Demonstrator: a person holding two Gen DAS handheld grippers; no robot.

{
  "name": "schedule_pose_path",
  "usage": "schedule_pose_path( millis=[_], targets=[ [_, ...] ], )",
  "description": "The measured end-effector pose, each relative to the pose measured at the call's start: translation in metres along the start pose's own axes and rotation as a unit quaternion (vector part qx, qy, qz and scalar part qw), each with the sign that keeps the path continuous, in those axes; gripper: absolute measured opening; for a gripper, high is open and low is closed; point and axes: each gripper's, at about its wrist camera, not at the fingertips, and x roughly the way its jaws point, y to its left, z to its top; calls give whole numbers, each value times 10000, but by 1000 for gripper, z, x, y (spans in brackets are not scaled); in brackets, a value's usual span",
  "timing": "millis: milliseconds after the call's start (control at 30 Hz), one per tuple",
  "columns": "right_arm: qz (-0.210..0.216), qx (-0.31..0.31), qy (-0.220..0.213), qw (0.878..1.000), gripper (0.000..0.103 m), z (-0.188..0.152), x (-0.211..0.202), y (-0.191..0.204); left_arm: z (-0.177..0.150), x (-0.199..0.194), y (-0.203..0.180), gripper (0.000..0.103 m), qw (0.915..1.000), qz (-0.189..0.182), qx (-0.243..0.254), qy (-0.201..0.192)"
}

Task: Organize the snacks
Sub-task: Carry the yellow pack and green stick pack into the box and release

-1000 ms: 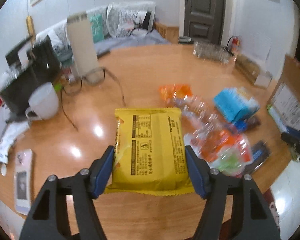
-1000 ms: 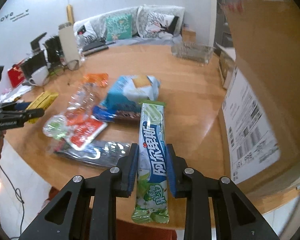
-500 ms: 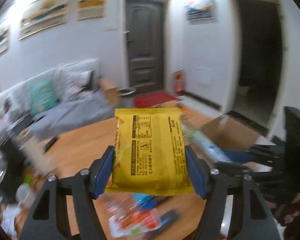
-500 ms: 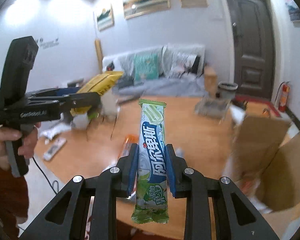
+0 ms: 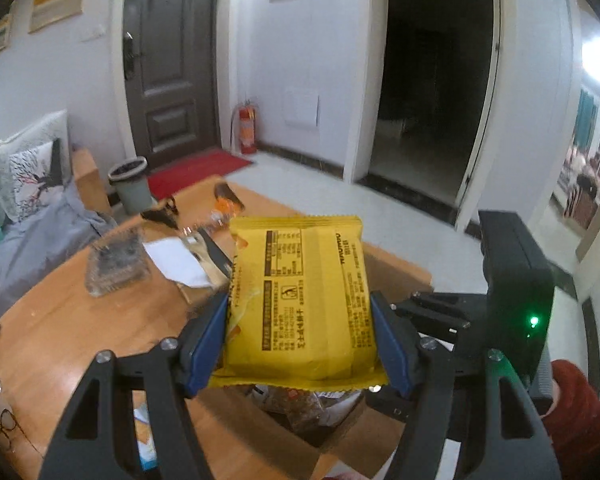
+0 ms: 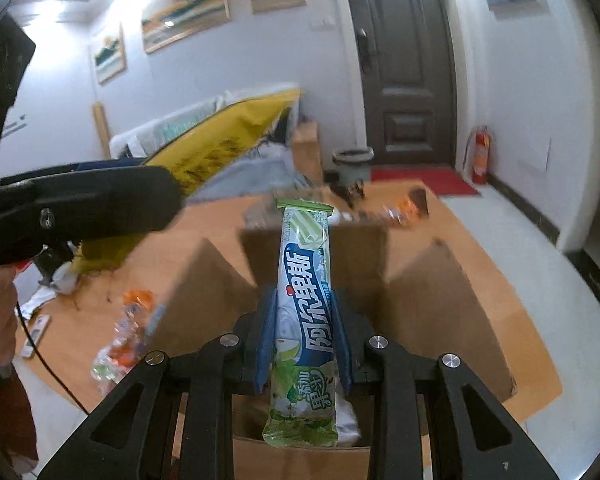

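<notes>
My left gripper (image 5: 300, 320) is shut on a yellow snack packet (image 5: 300, 296) and holds it above an open cardboard box (image 5: 396, 268) on the wooden table. The same packet (image 6: 220, 144) shows at the left of the right wrist view. My right gripper (image 6: 303, 324) is shut on a long green and blue snack bar (image 6: 306, 304), held over the open box (image 6: 432, 300). Snack packs lie inside the box (image 5: 300, 400).
Loose snack packets (image 6: 128, 336) lie on the table (image 5: 80, 328) left of the box. A clear tray (image 5: 116, 264), papers and scissors (image 5: 160, 214) sit at the far side. A sofa, bin and door stand beyond.
Both grippers have lifted off the table with their snacks and swung toward the cardboard box. They now hover over its opening, close together.
</notes>
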Motion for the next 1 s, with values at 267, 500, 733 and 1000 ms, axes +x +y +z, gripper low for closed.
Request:
schedule_pose_path(
  millis=[267,500,733,1000],
  targets=[
    [41,167,433,9989,23,-17,31,-30,-9,49,-13,66,9988,-23,-49,491],
    [110,290,583,9978,35,-21,33,-38,-13,52,-12,72,9985,113,70,530],
    [56,176,611,9980,39,-24,23,-29,-14,34,-9,72,9991,180,80,372],
    [109,98,579,9982,40,-19,14,-14,-17,-1,3,73,9994,329,10,118]
  ],
)
